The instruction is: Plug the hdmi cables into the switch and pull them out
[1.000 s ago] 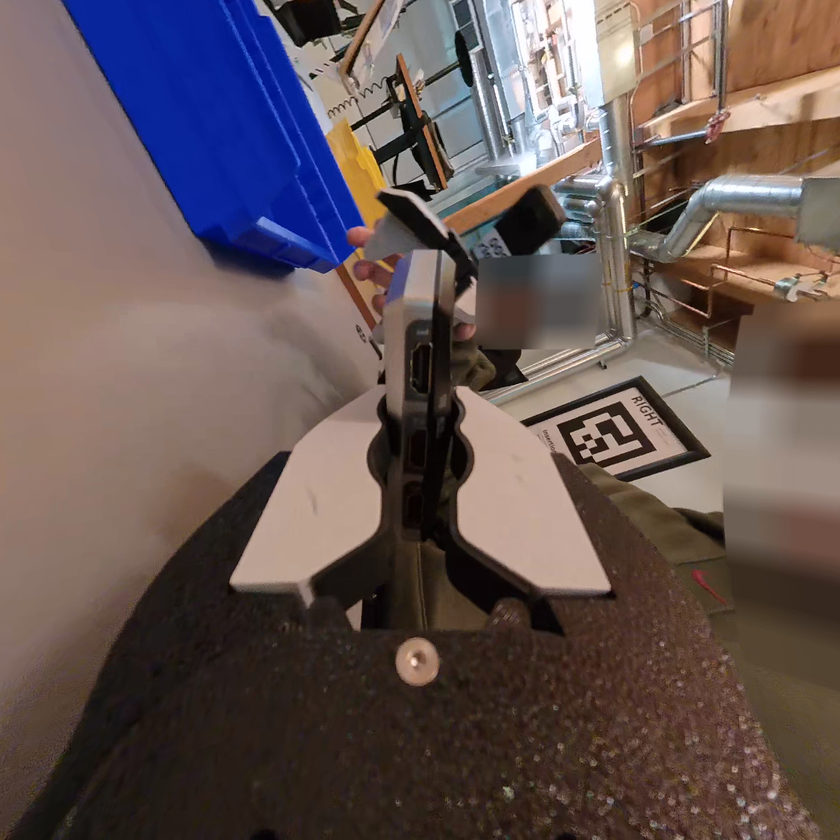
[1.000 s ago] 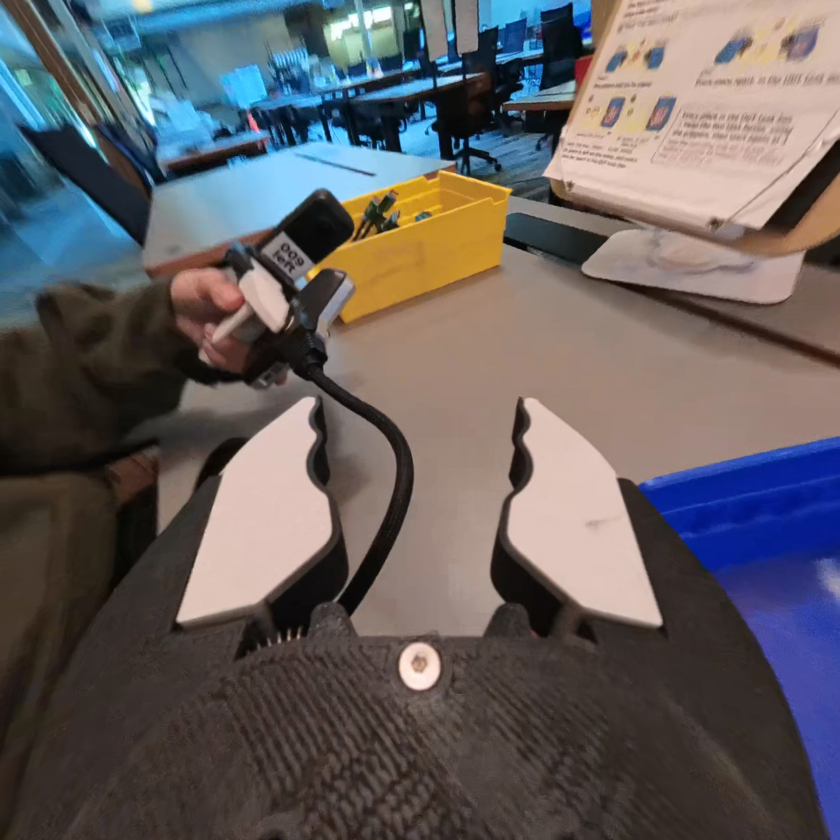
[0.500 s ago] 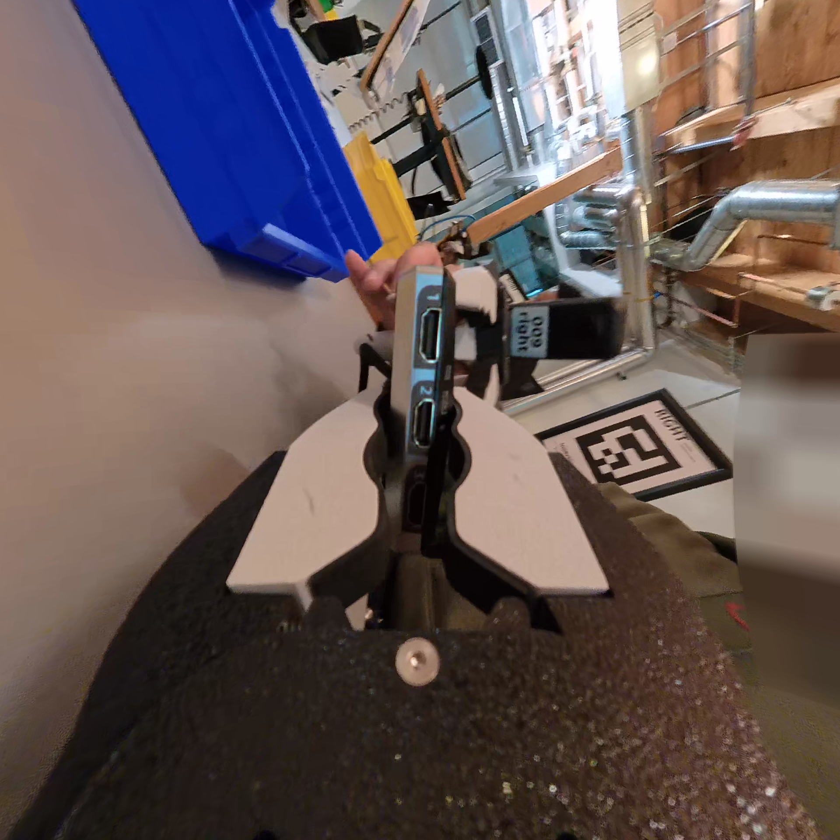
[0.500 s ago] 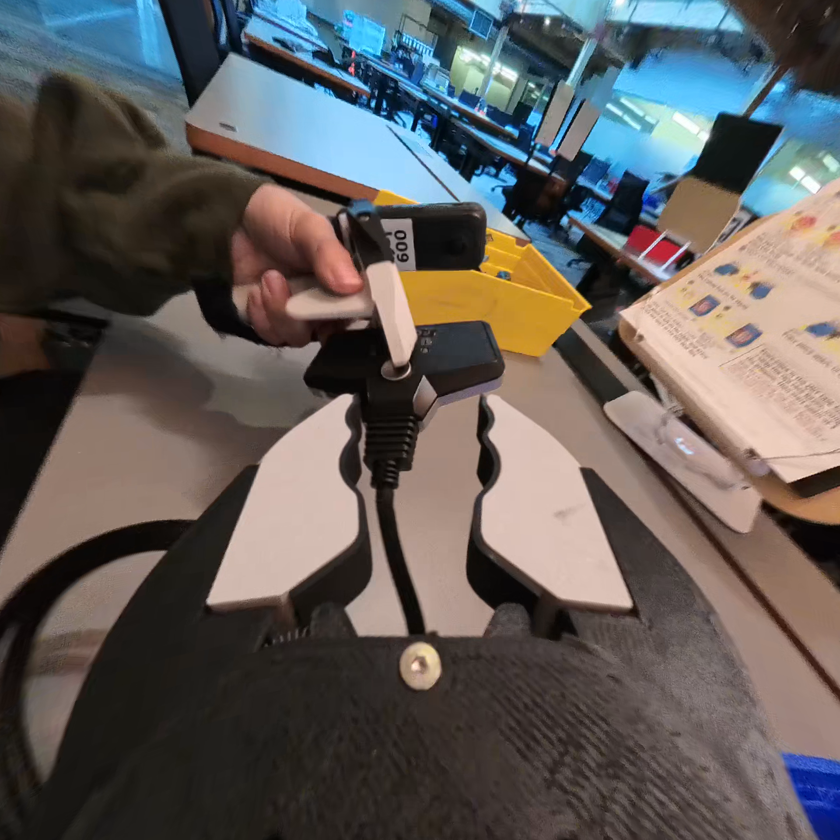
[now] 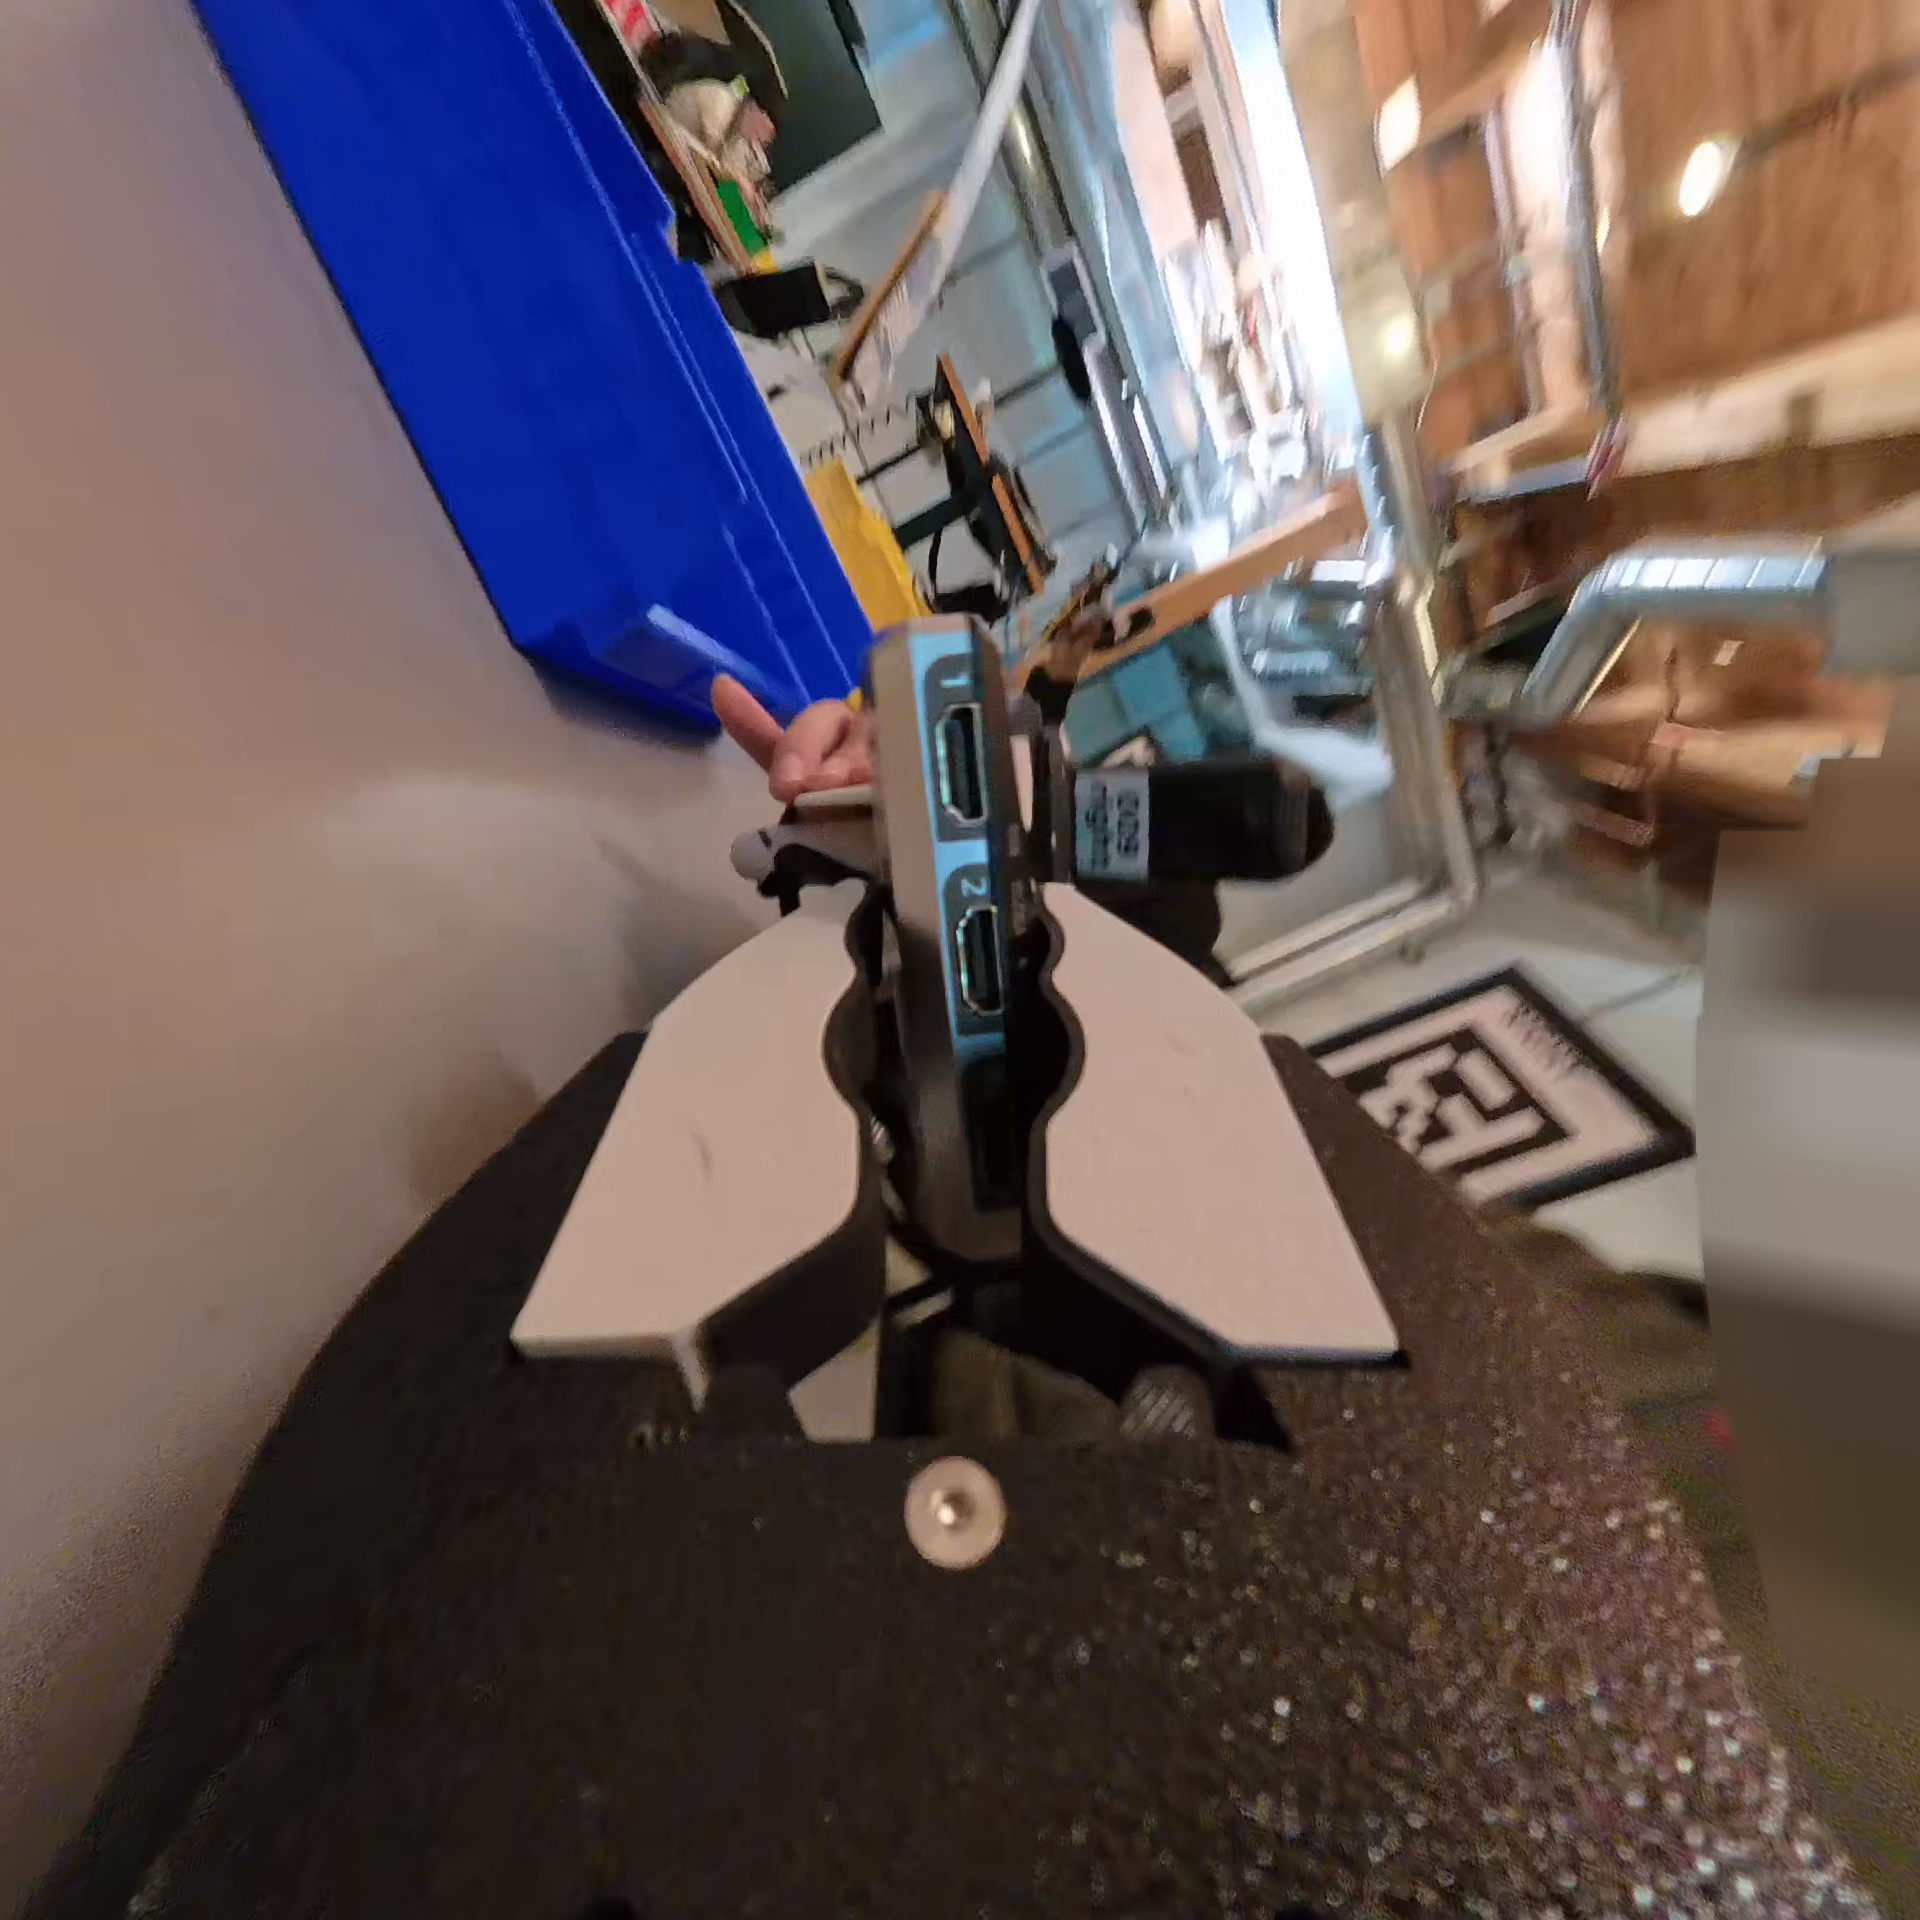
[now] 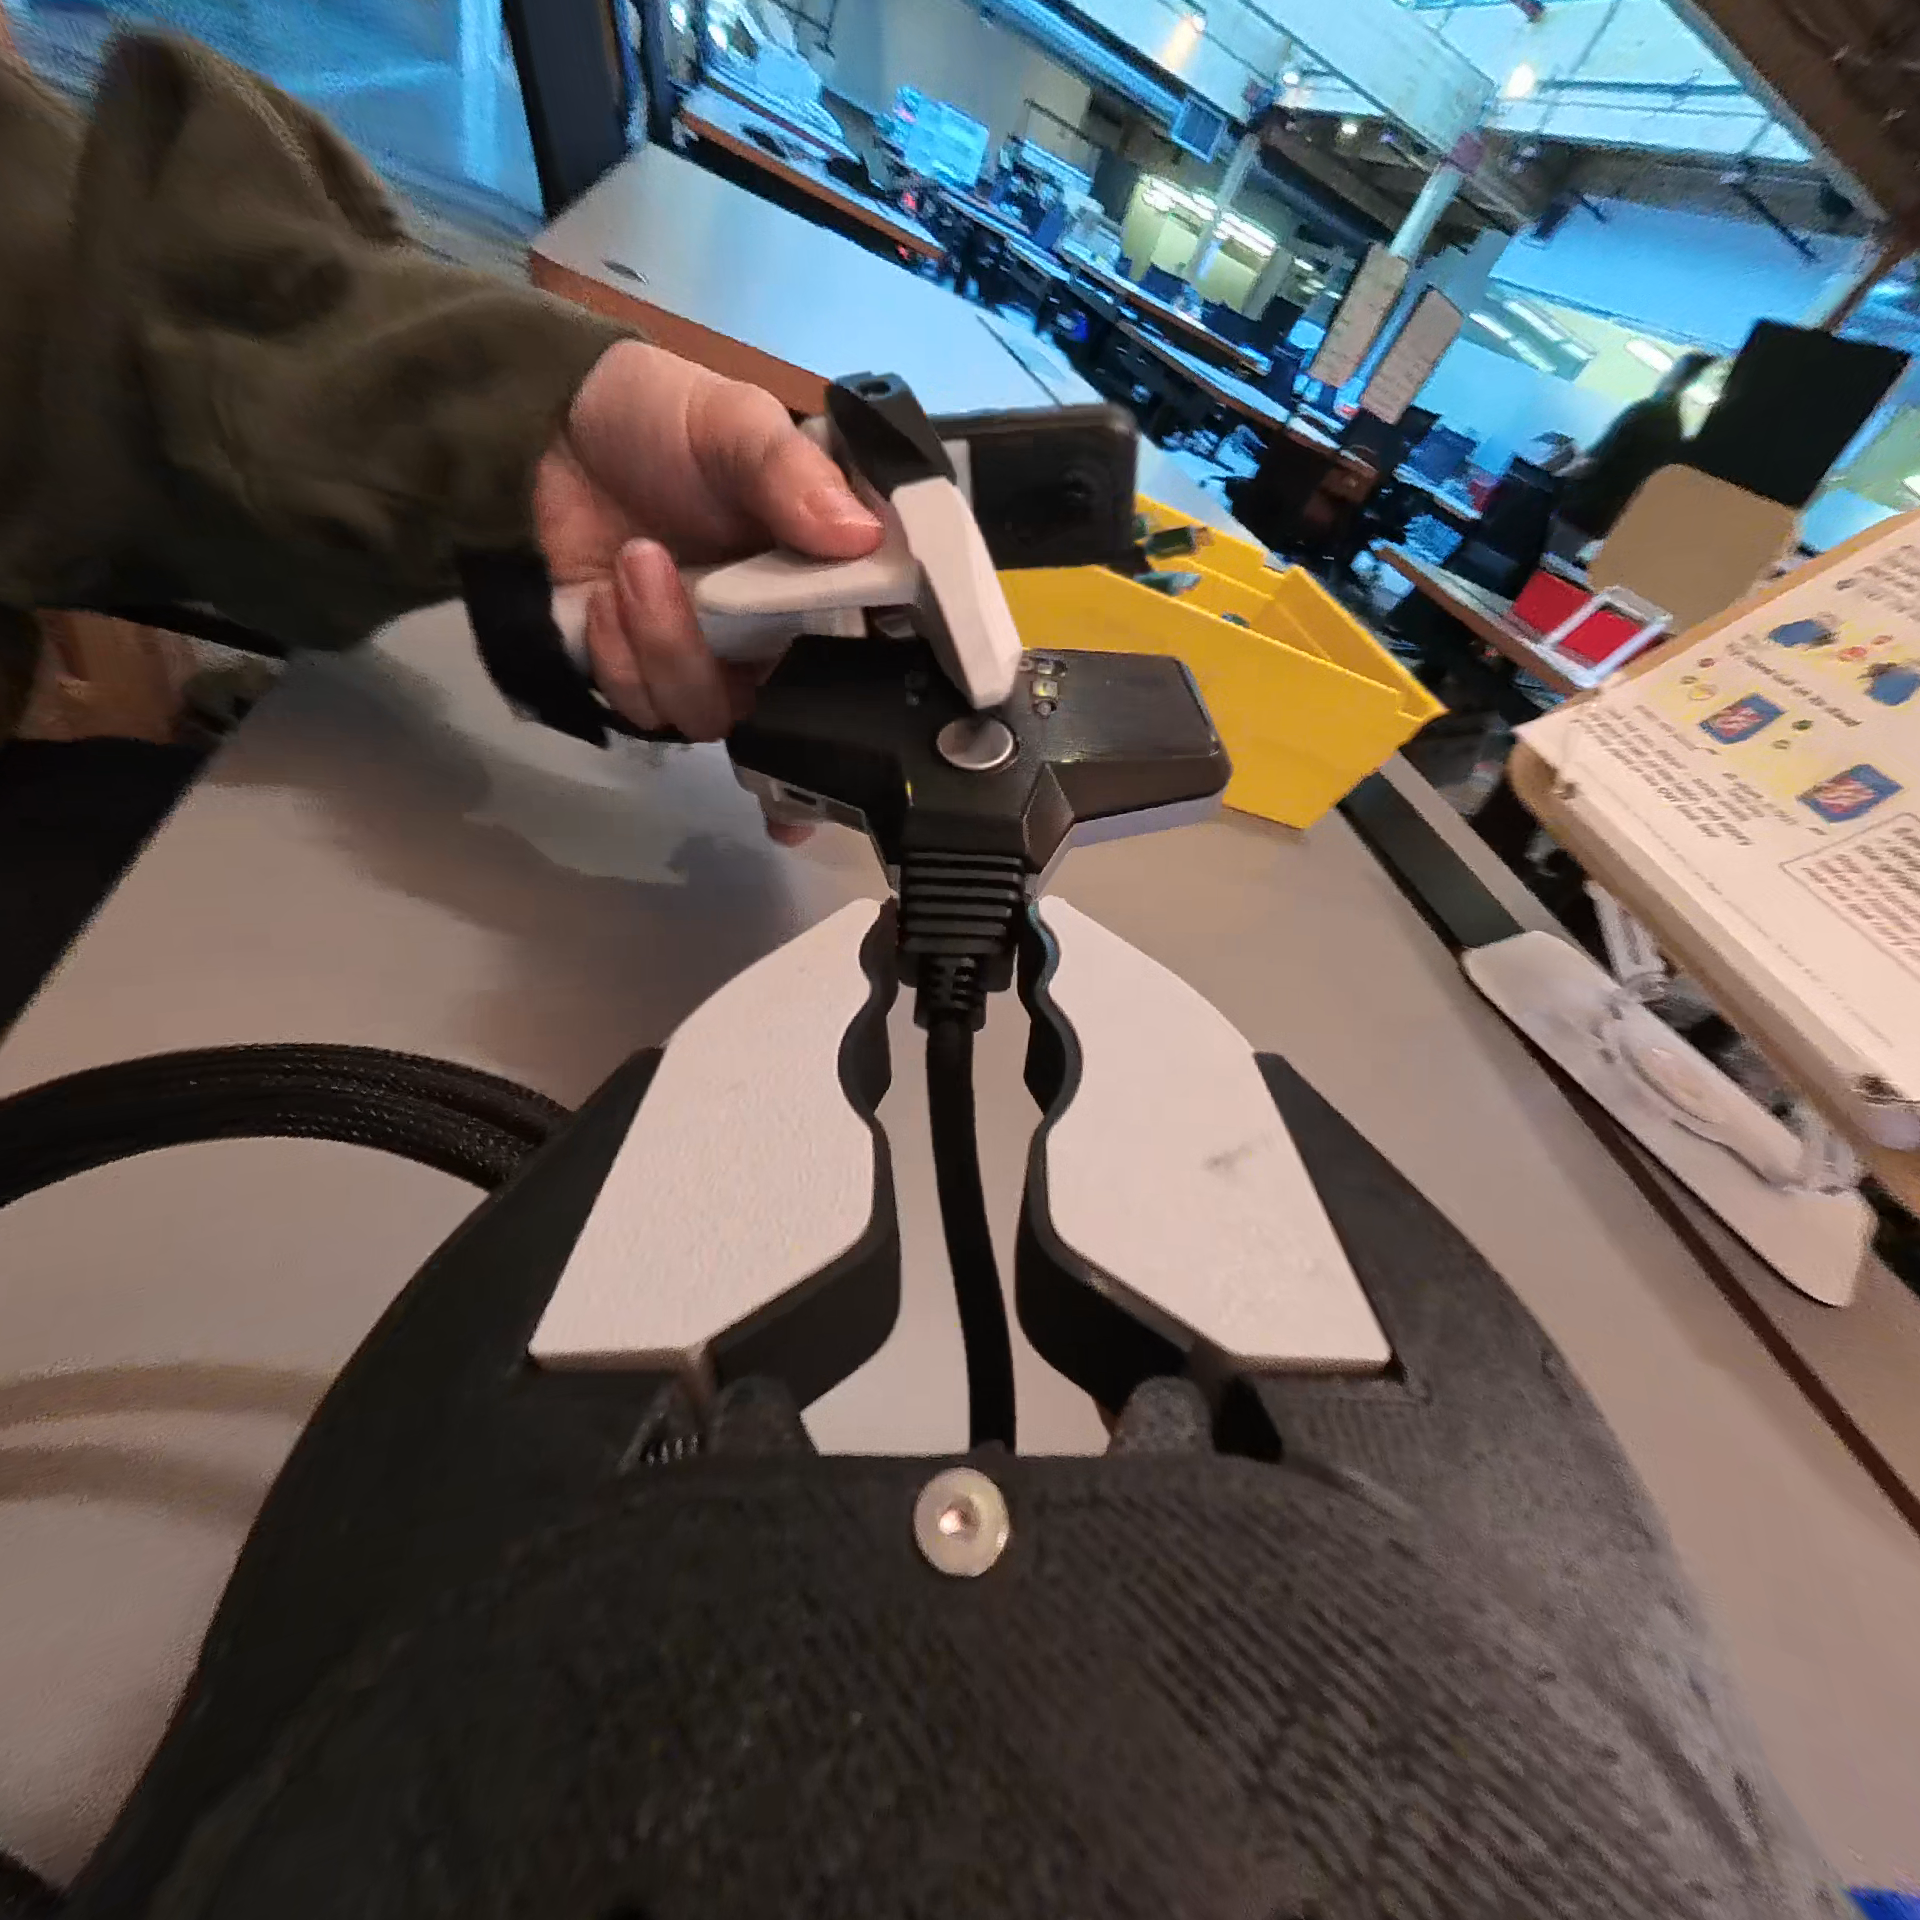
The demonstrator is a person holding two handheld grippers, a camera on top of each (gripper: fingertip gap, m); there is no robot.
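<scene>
Dead centre of the right wrist view, the right hand-held gripper [image 6: 956, 961] closes on the cable's strain relief [image 6: 956, 914], its axis running straight into the switch [image 5: 956, 935] clamped edge-on by the left hand-held gripper [image 5: 951, 1023].

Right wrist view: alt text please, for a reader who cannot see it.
The right gripper closes on the ribbed plug of a black HDMI cable seated in the black switch, which the left gripper holds above a grey table. A yellow bin sits behind.

The switch [image 6: 997, 727] sits just ahead of the right gripper [image 6: 956, 925], its cable [image 6: 966, 1195] between the fingers; a bin [image 6: 1278, 665] lies beyond.
</scene>
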